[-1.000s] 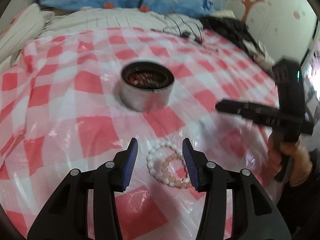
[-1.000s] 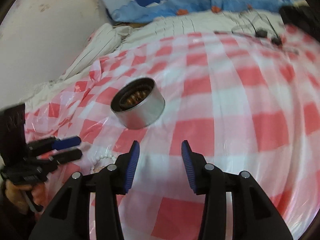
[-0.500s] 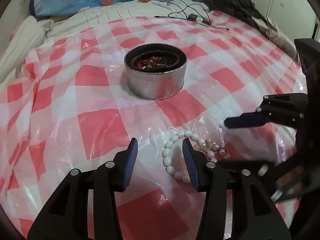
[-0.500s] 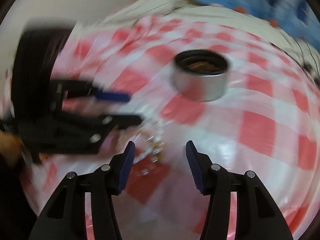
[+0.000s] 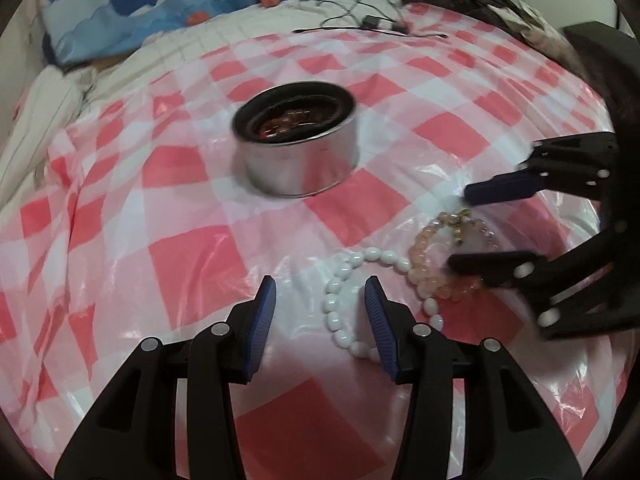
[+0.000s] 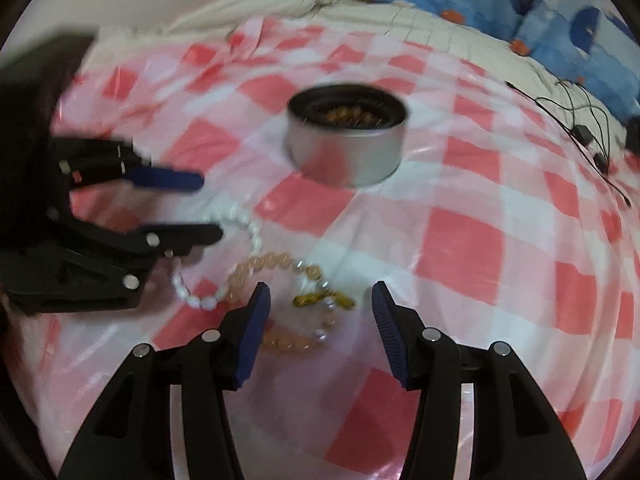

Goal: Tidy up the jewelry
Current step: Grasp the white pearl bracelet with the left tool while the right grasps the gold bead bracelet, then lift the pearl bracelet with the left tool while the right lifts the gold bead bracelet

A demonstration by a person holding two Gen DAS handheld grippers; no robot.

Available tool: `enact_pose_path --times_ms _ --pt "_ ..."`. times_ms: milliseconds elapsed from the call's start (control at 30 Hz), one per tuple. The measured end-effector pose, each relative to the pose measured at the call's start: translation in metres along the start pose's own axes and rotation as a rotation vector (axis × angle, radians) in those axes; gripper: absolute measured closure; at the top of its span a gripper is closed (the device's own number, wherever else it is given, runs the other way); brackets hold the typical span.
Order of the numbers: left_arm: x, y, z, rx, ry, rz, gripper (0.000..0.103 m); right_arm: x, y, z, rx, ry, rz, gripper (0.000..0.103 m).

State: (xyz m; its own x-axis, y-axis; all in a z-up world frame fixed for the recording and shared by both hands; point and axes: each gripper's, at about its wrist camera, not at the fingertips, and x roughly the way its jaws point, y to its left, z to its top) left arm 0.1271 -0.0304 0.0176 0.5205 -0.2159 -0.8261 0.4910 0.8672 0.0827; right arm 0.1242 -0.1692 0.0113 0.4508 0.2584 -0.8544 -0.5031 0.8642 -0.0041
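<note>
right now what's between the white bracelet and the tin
Nothing: only bare checked cloth between the white bracelet and the tin, clearest in the left wrist view.

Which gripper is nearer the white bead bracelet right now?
Left. The left gripper straddles one side of the white bead bracelet, open around its beads. The right gripper sits beside it, open over the pink bead bracelet.
</note>
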Motion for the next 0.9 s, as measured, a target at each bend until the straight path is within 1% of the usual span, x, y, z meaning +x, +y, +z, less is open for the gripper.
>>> enact_pose_path --times_ms 33,67,100,133,167,200,233,267,367,433,533,600,667,800,900 --pt "0.001 -0.005 0.0 0.025 -0.002 0.0 0.06 0.0 -0.002 0.0 0.012 0.001 0.01 0.051" --pt "0.002 -0.01 0.001 0.048 -0.003 -0.001 0.067 0.0 -0.004 0.001 0.021 0.0 0.015 0.056" --pt "0.004 -0.013 0.001 0.065 0.002 -0.003 0.071 0.0 -0.007 0.001 0.033 -0.003 0.012 0.063" --pt "0.005 -0.016 0.001 0.076 0.007 -0.008 0.078 0.0 -0.01 0.001 0.043 -0.002 0.015 0.078" --pt "0.005 -0.019 0.0 0.084 0.011 -0.014 0.086 0.0 -0.012 0.0 0.052 0.0 0.022 0.091" --pt "0.006 -0.021 0.0 0.091 0.018 -0.024 0.089 0.001 -0.013 0.0 0.058 -0.001 0.026 0.093" --pt "0.006 -0.022 0.0 0.091 0.022 -0.03 0.096 0.0 -0.014 0.0 0.065 -0.006 0.029 0.094" --pt "0.005 -0.022 0.0 0.088 0.02 -0.034 0.096 -0.002 -0.017 0.0 0.081 -0.016 0.042 0.094" --pt "-0.005 -0.01 0.003 0.0 -0.022 -0.104 0.096 -0.013 -0.03 0.001 0.17 -0.069 0.135 0.095" --pt "-0.014 0.002 0.006 -0.067 -0.062 -0.153 0.096 -0.019 -0.038 0.003 0.217 -0.097 0.179 0.095" --pt "-0.019 0.014 0.007 -0.139 -0.093 -0.2 0.096 -0.023 -0.053 0.004 0.302 -0.131 0.263 0.095" --pt "-0.019 0.019 0.006 -0.167 -0.097 -0.207 0.096 -0.025 -0.059 0.004 0.342 -0.148 0.302 0.095" --pt "-0.017 0.02 0.006 -0.173 -0.092 -0.195 0.096 -0.027 -0.065 0.004 0.382 -0.169 0.361 0.095" --pt "-0.018 0.022 0.007 -0.193 -0.1 -0.212 0.096 -0.032 -0.072 0.004 0.435 -0.215 0.439 0.095" --pt "-0.022 0.024 0.008 -0.206 -0.117 -0.224 0.096 -0.039 -0.075 0.005 0.452 -0.257 0.478 0.095"
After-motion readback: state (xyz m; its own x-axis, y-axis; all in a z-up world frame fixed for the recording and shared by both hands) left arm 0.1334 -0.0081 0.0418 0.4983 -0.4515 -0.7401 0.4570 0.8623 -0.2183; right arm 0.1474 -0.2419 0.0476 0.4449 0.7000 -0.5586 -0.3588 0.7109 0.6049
